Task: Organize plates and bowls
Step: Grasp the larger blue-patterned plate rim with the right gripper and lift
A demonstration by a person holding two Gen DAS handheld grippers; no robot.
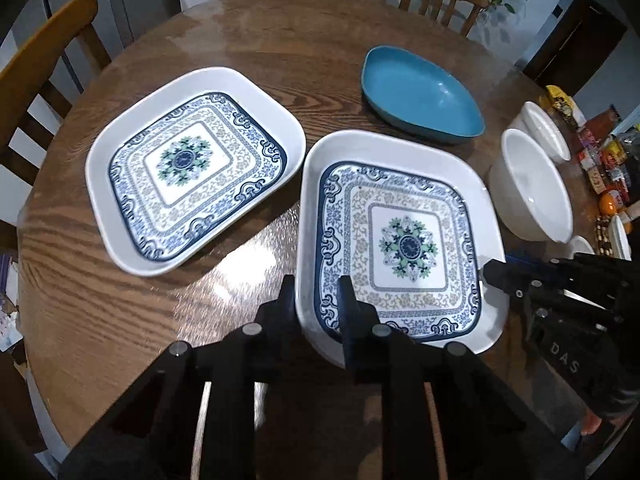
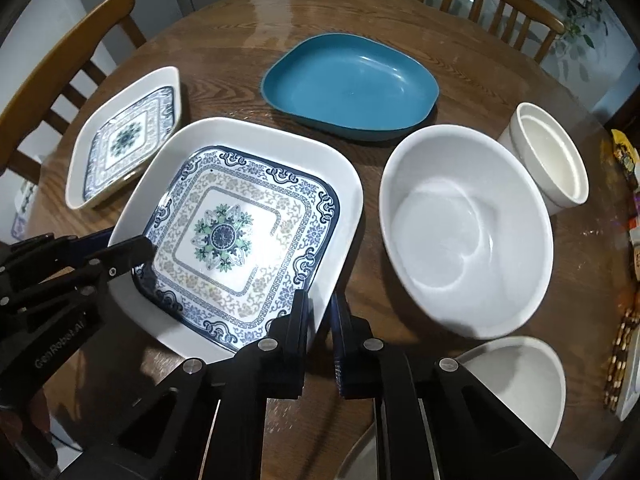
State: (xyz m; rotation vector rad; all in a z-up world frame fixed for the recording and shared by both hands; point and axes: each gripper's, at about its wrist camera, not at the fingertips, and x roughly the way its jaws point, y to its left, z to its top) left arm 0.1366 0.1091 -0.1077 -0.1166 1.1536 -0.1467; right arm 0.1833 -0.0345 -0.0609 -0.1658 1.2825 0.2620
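Note:
A square white plate with a blue floral pattern [image 1: 404,240] [image 2: 240,232] lies nearest me on the round wooden table [image 1: 280,32]. My left gripper [image 1: 316,296] [image 2: 120,244] straddles its left rim, one finger outside and one inside, shut on the rim. On the opposite rim sits my right gripper [image 2: 320,310] [image 1: 500,266], its fingers pinching the edge. A matching second plate [image 1: 192,168] [image 2: 124,140] lies to the left, apart from the first. A large white bowl [image 2: 464,232] [image 1: 528,188] stands right of the held plate.
A teal dish [image 1: 420,92] [image 2: 348,84] lies behind the plates. A small white cup-like bowl [image 2: 552,156] stands far right, and another white bowl [image 2: 520,380] sits near the front edge. Wooden chairs [image 2: 68,48] ring the table. Snack packets [image 1: 604,156] crowd the right side.

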